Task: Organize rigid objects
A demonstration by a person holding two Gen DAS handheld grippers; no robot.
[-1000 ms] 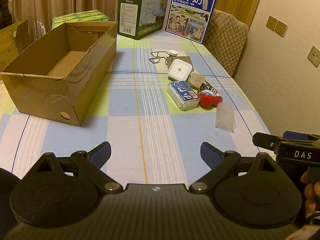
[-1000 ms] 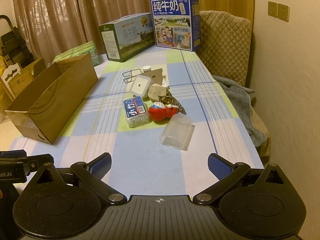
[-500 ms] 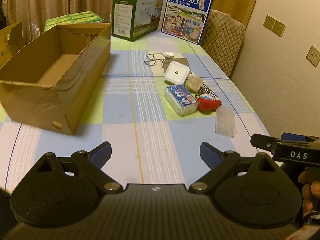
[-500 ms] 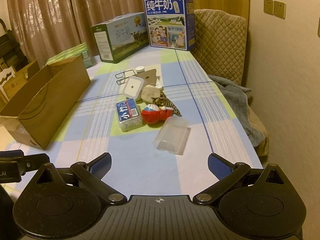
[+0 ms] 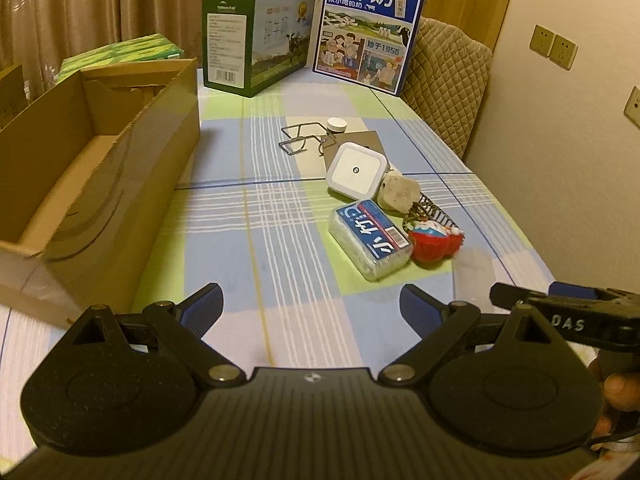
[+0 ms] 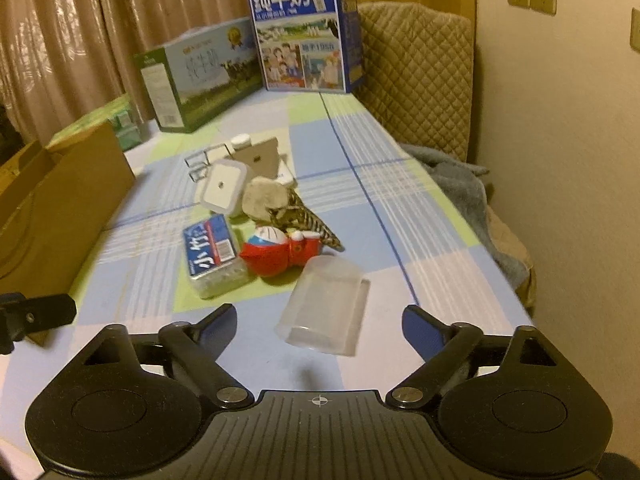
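Translucent plastic, the clear container (image 6: 324, 308) lies on its side near the table's (image 6: 400, 216) front edge, just ahead of the right gripper (image 6: 318, 326), whose jaws are closing with nothing yet between them. The left gripper (image 5: 310, 306) hangs wide and empty. Judged step: first pickup, then the cardboard box (image 5: 100, 184). Next, the right jaws must straddle the container.
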